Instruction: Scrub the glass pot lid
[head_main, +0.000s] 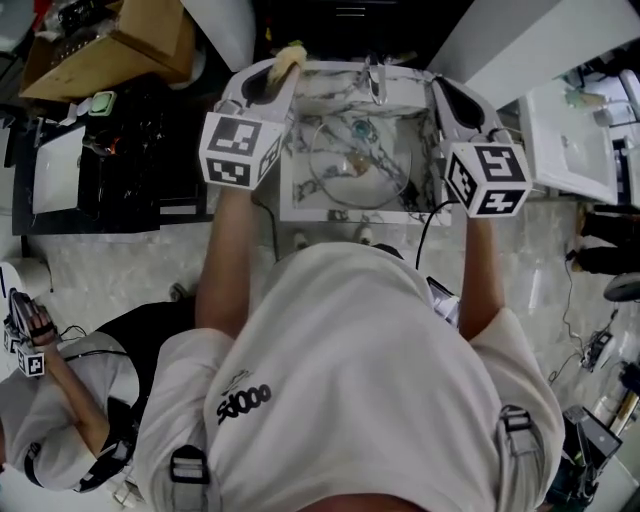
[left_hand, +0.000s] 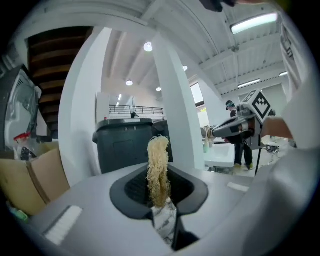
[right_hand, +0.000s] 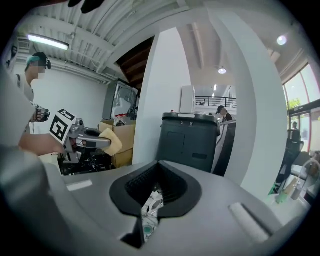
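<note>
Straw-yellow loofah (left_hand: 158, 170) pinched in my left gripper (head_main: 283, 68); right gripper (right_hand: 152, 200) closed, empty. Glass lid (head_main: 358, 165) lies in sink (head_main: 300, 205); unsteadied, I judge scrubbing may skid it.

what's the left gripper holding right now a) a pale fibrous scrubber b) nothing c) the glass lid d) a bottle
a: the left gripper is clamped on the fibrous scrubber, while the glass lid lies in the sink.
</note>
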